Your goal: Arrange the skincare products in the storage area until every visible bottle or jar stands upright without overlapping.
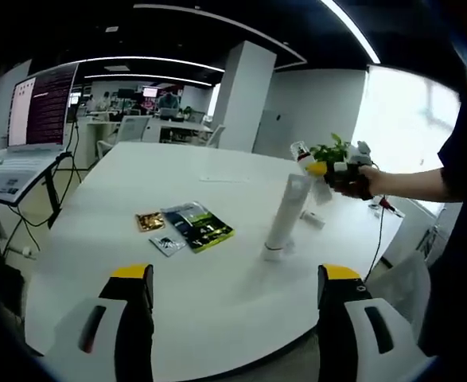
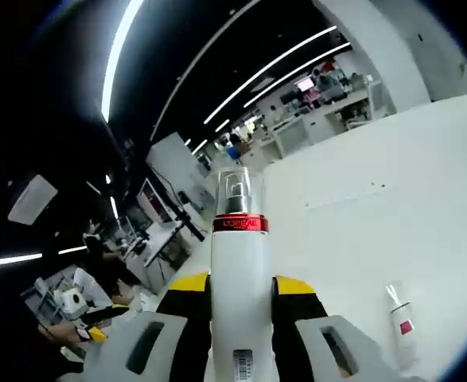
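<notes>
Right gripper (image 2: 241, 306): clamped on white red-banded pump bottle (image 2: 239, 270), held aloft. Left gripper (image 1: 233, 290): open, empty. White tube (image 1: 285, 215) upright on white table (image 1: 217, 302); small white bottle (image 2: 401, 325) lying flat, pending.

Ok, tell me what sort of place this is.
Most likely an open-plan office: a large white table in front, rows of desks with monitors behind, a laptop on a stand, and long ceiling strip lights.
</notes>
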Demonstrator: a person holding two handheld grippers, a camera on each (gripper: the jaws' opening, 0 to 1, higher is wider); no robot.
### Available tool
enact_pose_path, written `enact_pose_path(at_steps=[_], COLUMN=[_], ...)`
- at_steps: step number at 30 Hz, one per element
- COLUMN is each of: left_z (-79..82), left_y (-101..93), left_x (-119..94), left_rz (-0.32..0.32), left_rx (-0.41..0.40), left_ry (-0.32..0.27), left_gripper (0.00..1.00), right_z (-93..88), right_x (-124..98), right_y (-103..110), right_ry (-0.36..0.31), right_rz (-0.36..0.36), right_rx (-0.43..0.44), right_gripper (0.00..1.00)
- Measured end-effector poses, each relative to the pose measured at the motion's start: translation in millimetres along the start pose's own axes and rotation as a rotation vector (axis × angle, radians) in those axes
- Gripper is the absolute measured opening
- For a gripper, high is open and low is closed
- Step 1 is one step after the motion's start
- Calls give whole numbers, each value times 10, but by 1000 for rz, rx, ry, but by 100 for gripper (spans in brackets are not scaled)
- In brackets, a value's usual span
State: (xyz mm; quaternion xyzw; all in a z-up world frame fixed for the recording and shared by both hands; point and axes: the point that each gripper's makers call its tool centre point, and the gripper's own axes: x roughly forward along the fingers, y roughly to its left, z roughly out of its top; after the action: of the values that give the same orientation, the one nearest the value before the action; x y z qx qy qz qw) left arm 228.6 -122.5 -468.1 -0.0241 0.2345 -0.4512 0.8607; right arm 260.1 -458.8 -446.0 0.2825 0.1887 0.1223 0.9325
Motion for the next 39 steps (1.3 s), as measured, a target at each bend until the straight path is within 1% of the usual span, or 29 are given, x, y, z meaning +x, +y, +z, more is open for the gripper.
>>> enact_pose_path(at_steps=[2, 4, 6, 9, 12, 14, 17, 23, 25, 26, 28, 30, 31, 34, 36, 39], left_z=[8, 42, 64, 74, 69, 80, 97, 175, 206, 247, 347, 463, 497, 597, 624, 652], left_y=[0, -6, 13, 32, -23, -87, -154, -329, -328, -357, -424, -478, -496, -587, -644, -720], left_x=[-3, -14, -25, -25, -19, -17, -20, -12, -8, -9, -13, -18, -17, 5, 21, 47], left_rz=[-2, -3, -12, -10, -18, -29, -47, -75, -85, -98, -123, -135, -137, -152, -163, -185], left_rx=[-2, -13, -54, -75, -69, -62, -54, -38, -35, -47, -89, -111, -111, -99, -82, -63], left_ry=[-3, -19, -32, -34, -18, -12, -8, -4, -4, -8, -25, -46, -50, -54, -51, -48], left_gripper=[78, 77, 77, 77, 78, 78, 78, 78, 78, 78, 79, 80, 80, 80, 79, 79], right_z=[-25, -49, -57, -81, -83, -67, -47, -92, -110, -116, -131, -142, -147, -152, -163, -181], right_x=[-68, -145, -226, -344, -428, -512, -598, -715, -753, -764, -780, -801, -808, -818, -811, -797], right_y=[68, 137, 235, 413, 538, 670, 794, 920, 954, 971, 999, 1055, 1090, 1236, 1344, 1463], right_ry=[-7, -21, -47, -76, -96, -134, -180, -206, -217, -221, -225, -230, -233, -244, -244, -244], right_rz=[-3, 3, 10, 29, 41, 48, 58, 60, 59, 59, 48, 37, 32, 12, 5, 6], right_rx=[-6, -7, -8, -19, -35, -38, -41, -61, -69, -75, -101, -127, -139, -216, -262, -296], right_gripper=[18, 18, 18, 18, 18, 18, 18, 18, 18, 18, 18, 18, 19, 19, 19, 19])
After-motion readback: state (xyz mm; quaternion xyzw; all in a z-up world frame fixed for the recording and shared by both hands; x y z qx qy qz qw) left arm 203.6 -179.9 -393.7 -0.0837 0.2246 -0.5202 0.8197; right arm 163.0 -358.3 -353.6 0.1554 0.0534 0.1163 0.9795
